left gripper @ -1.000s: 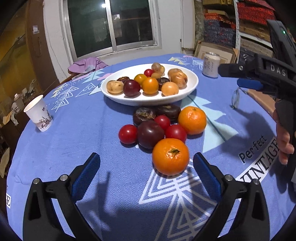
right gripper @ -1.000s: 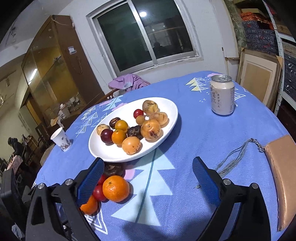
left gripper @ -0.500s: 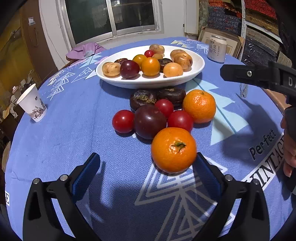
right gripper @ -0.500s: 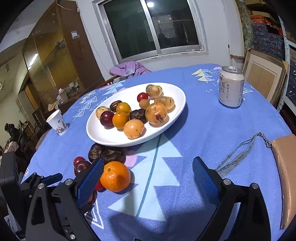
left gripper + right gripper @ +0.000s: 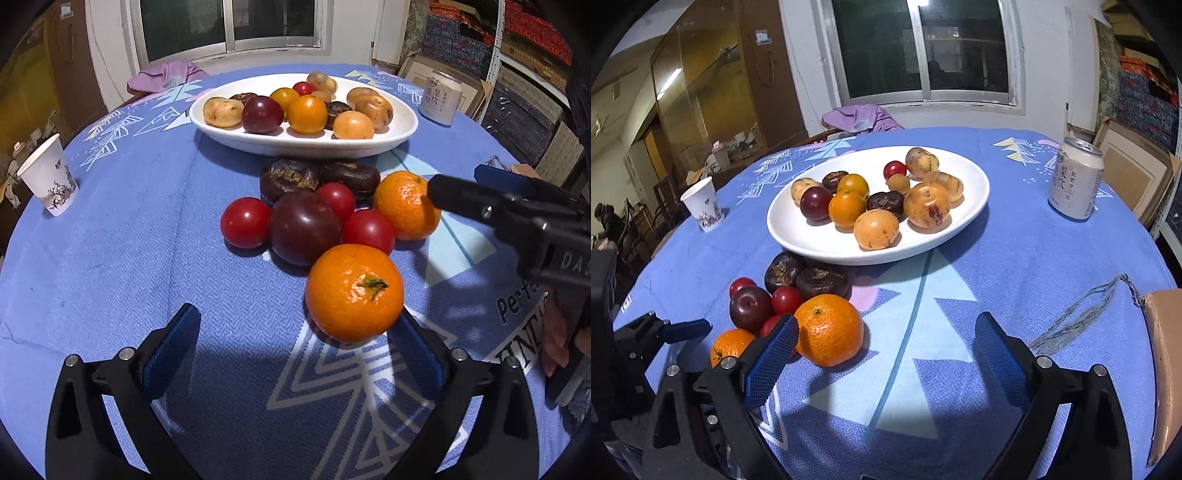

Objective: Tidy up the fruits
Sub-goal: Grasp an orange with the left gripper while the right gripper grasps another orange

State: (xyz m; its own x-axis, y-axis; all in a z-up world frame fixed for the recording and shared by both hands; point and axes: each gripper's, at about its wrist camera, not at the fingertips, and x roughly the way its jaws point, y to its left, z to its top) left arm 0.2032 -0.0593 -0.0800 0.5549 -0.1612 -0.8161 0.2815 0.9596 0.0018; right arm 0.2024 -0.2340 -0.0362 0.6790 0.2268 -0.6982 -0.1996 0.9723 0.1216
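Observation:
A white oval plate holds several fruits. In front of it on the blue cloth lies a loose pile: two oranges, a dark plum, three red cherry tomatoes and two dark brown fruits. My left gripper is open, its right pad beside the near orange. My right gripper is open, its left pad just in front of the other orange. The right gripper also shows in the left wrist view, next to that orange.
A paper cup stands at the left edge of the round table. A drink can stands right of the plate. A tan pouch with a cord lies at the right. A purple cloth hangs at the far side.
Both grippers have moved in toward the loose pile. The near orange now sits by my left gripper's right pad, and the other orange sits by my right gripper's left pad.

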